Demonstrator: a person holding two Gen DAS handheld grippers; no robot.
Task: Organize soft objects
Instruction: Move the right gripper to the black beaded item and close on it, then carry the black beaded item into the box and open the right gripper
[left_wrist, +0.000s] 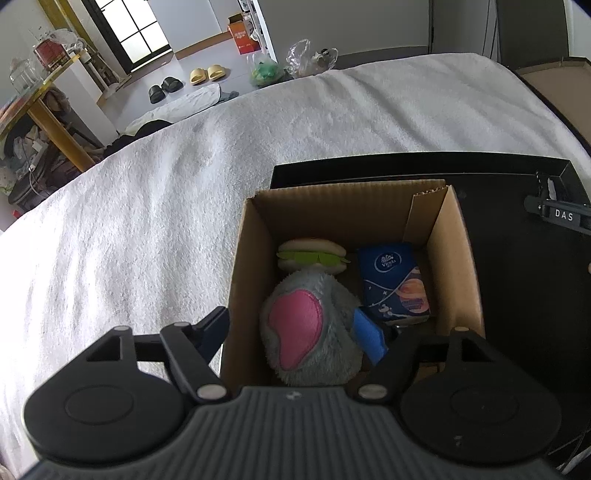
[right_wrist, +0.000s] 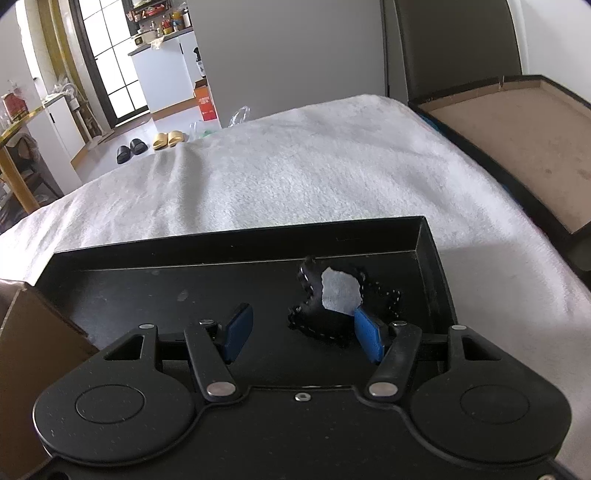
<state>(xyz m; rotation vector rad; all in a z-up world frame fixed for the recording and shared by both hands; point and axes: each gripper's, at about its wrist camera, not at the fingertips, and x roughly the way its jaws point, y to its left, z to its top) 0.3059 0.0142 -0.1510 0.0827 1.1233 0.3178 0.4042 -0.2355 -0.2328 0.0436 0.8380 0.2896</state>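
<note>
While the left gripper (left_wrist: 291, 332) hangs over the open brown cardboard box (left_wrist: 454, 236), its jaws stand wide, one finger outside the box wall and the blue-padded one inside; the pads do not appear to press on anything. Directly below it, between the fingers, sits the grey plush toy with a pink felt patch (left_wrist: 306, 325): judged light and squashy, likely to spring back, best pinched across its fuzzy bulk. Just beyond lie the soft toy hamburger with green felt lettuce (left_wrist: 312, 254) and the blue printed tissue packet (left_wrist: 395, 282), which looks slick and crushable.

The right gripper (right_wrist: 301, 332) is half open and empty. The flat black felt piece with white stitching and a white centre (right_wrist: 332, 302) lies just ahead, against the right-hand blue pad, in the shallow black tray (right_wrist: 236, 240). Judged limp and thin; a raised, curled edge seems the best hold. Beyond spreads the white fleecy blanket (right_wrist: 295, 166).
</note>
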